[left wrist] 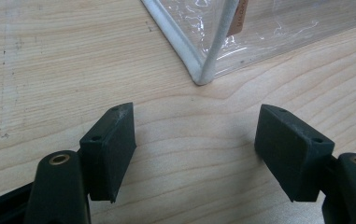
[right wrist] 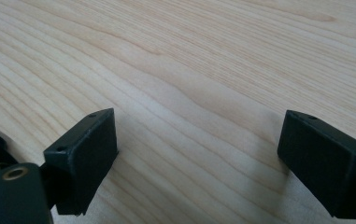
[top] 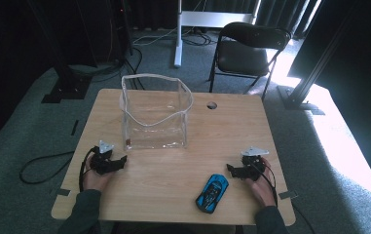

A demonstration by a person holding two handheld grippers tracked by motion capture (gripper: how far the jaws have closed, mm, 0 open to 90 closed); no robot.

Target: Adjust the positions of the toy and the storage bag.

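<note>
Lying just beside the wide-open, empty right tool point(top: 232, 169): blue toy car point(top: 212, 193), apart from it.

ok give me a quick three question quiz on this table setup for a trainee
1. True or false: the toy car sits inside the clear bag.
2. Which gripper is nearer the car: A) left gripper B) right gripper?
3. What lies between the fingers of the left gripper?

Key: 1. False, the car is on the table, outside the bag. 2. B. 3. Nothing but bare table; both grippers are open.
</note>
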